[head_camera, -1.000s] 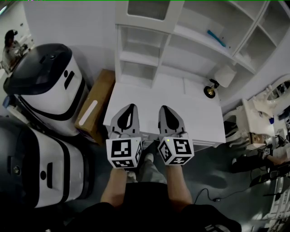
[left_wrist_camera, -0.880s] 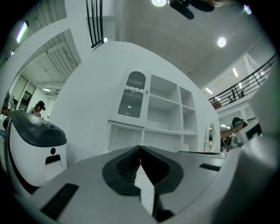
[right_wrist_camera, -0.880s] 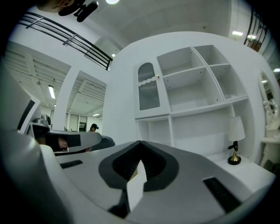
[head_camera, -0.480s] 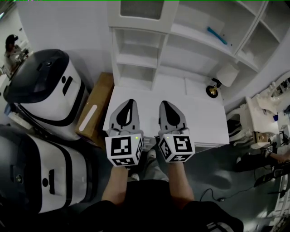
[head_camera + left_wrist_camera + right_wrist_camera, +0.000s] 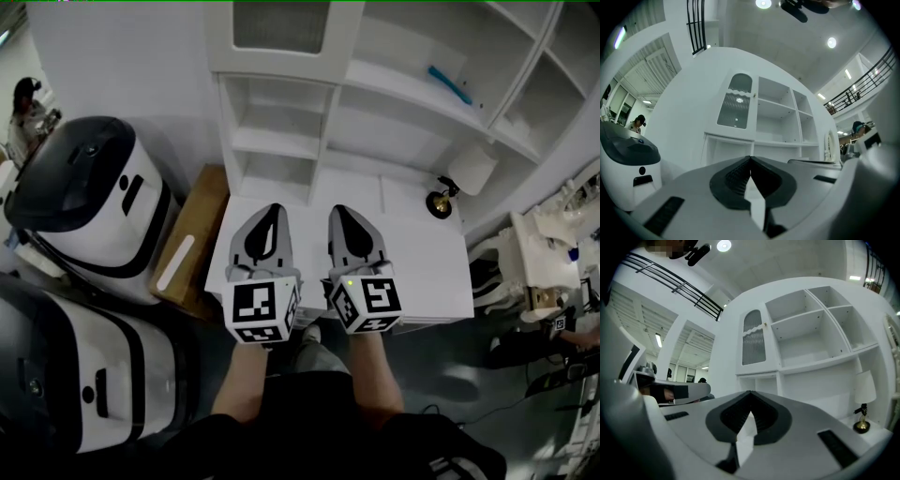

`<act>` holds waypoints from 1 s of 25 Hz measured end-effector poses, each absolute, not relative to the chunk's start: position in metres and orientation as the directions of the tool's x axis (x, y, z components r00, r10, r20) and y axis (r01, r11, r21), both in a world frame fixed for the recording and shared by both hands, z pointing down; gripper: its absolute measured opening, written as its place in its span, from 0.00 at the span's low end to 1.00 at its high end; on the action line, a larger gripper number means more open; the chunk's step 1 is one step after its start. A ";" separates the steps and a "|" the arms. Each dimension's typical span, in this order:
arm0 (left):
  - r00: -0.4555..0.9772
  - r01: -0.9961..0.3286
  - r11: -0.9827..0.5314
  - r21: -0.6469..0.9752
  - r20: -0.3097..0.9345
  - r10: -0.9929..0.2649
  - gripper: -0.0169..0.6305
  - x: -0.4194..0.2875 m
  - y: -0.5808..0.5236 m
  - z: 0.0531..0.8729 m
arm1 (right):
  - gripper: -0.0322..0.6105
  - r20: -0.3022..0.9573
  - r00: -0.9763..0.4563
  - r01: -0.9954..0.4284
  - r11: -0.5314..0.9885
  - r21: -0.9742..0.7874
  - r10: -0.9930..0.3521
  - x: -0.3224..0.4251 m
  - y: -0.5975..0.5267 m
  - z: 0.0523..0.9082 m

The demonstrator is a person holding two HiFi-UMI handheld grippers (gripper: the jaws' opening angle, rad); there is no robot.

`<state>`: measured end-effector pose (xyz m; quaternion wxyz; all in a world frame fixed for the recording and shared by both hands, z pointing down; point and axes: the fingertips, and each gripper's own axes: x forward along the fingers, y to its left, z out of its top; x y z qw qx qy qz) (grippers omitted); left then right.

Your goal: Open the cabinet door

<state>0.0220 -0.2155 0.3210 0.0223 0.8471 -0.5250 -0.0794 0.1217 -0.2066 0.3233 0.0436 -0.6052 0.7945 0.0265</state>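
Cabinet door (image 5: 281, 26), a ribbed-glass panel, stands shut at 12 o'clock in the head view, topping white shelving (image 5: 281, 141). Toward 6 o'clock, over a white desk (image 5: 422, 262), the left gripper (image 5: 273, 210) and right gripper (image 5: 338, 212) sit side by side, jaws pressed together, holding nothing. A small lamp (image 5: 459, 173) stands at their 2 o'clock.

The person wears a black top (image 5: 309, 417) that leaves the forearms bare, and grey trousers (image 5: 315, 356). The left gripper (image 5: 271, 212) and right gripper (image 5: 340, 215) share one build: smooth light-grey tapered shells around a black teardrop recess lined with ribbed black pads (image 5: 735, 176). Each ends in a marker cube (image 5: 261, 310) of black-and-white squares; the right gripper's cube (image 5: 366, 306) shows a small green light (image 5: 349, 280)
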 end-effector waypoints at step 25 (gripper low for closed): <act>0.342 -0.928 -0.361 0.088 -0.179 -0.922 0.05 0.104 -0.341 0.267 | 0.08 -0.219 -0.472 -0.876 0.483 0.007 -0.854 0.195 -0.339 0.260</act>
